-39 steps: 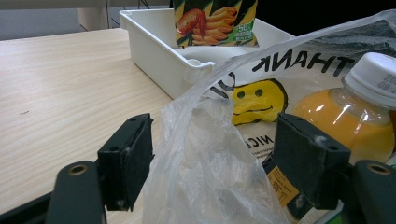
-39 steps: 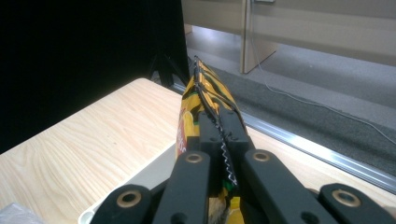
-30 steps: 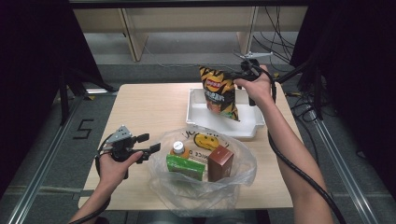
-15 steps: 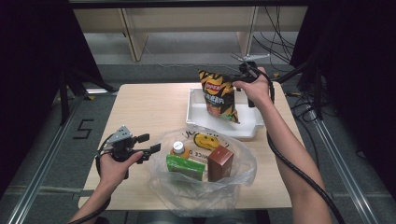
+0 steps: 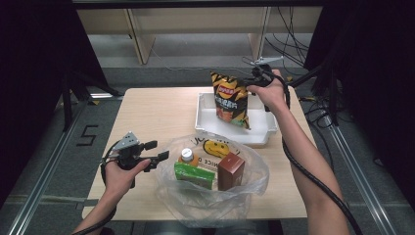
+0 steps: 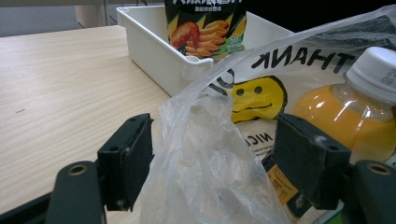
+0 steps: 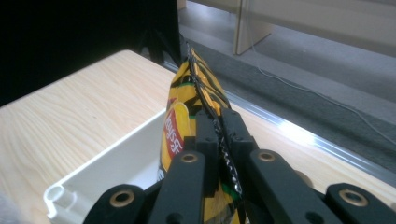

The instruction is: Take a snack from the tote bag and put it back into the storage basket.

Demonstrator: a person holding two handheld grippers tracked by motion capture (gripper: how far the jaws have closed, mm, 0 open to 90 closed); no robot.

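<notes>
Pale wood-grain rectangular worktop (image 5: 151,115); directly on it: white rectangular plastic tray (image 5: 208,120) at far right; crumpled clear plastic bag with yellow smiley print (image 5: 244,188) at near edge, just beside the tray.

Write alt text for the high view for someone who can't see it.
The right claw is pinching the top edge of a chip bag over a white tray on a wooden table. Nearer, the left claw sits open beside a clear plastic bag holding a juice bottle and two cartons.
</notes>
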